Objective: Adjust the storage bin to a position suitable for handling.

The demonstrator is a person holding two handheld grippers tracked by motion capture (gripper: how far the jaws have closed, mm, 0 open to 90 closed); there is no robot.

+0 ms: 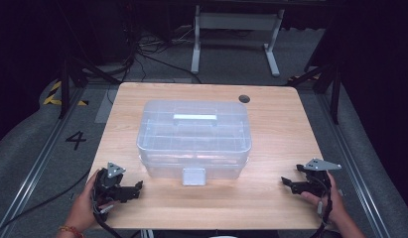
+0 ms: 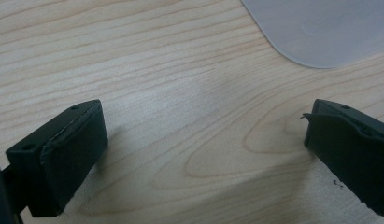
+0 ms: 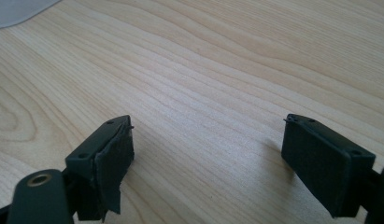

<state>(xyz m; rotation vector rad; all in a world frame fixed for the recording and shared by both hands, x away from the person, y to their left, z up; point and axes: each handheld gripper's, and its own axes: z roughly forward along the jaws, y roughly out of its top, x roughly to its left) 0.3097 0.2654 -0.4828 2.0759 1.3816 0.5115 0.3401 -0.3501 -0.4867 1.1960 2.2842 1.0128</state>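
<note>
Here you are with both grippers parked at the near edge of the light wooden table [image 1: 276, 148], low in the high view. Your left gripper [image 1: 137, 187] sits at the lower left of the frame, held in your left hand [image 1: 85, 203], jaws pointing toward the middle. Your right gripper [image 1: 287, 182] sits at the lower right, held in your right hand [image 1: 330, 206], jaws pointing back toward the left one. Between them, in the centre of the frame, stands the clear rectangular plastic storage box [image 1: 194, 136] with its lid on, a pale handle across the top and a pale latch [image 1: 194, 176] on the front wall facing you. Both grippers are well apart from it, one off each front corner.

In the left gripper view your jaws are spread wide, nothing between them but bare wood grain, and a rounded corner of the translucent box [image 2: 320, 32] shows at the upper right of the frame. In the right gripper view the jaws stand wide apart too, over bare wood, with a sliver of the box [image 3: 17, 11] at the upper left corner
</note>
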